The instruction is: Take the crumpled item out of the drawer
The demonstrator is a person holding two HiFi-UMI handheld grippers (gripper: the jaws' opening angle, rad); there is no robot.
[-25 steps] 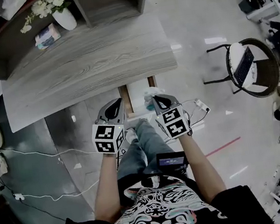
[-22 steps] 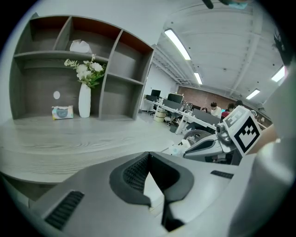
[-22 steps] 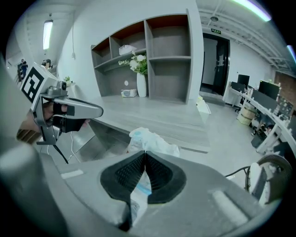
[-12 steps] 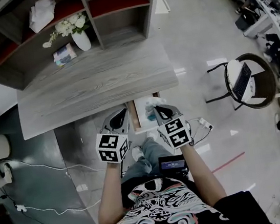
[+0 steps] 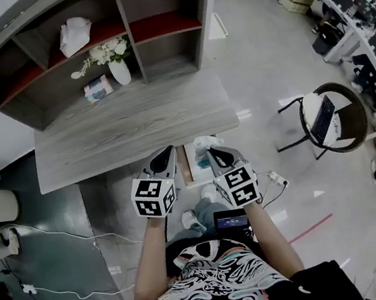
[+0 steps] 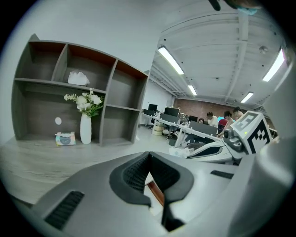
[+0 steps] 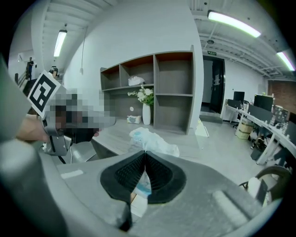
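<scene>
The crumpled item [image 5: 205, 143], a white and blue plastic wrap, is pinched in my right gripper [image 5: 215, 153] over the open drawer [image 5: 185, 166] under the desk's front edge. In the right gripper view the jaws [image 7: 145, 155] are pressed together on it, with the crumpled item [image 7: 153, 140] bulging out past the tips and a strip hanging between the pads. My left gripper [image 5: 167, 153] hovers just left of the drawer. Its jaws [image 6: 148, 157] meet at the tips with nothing between them.
The grey wooden desk [image 5: 130, 130] carries a shelf unit [image 5: 156, 25], a vase of flowers [image 5: 119, 69] and a tissue box [image 5: 98, 88]. A round chair with a laptop [image 5: 325, 116] stands to the right. Cables [image 5: 47, 231] trail over the floor at left.
The head view has tilted up, showing more of the shelf unit. Both grippers keep side by side at the drawer; the crumpled item stays in the right gripper and now overlaps the desk's edge.
</scene>
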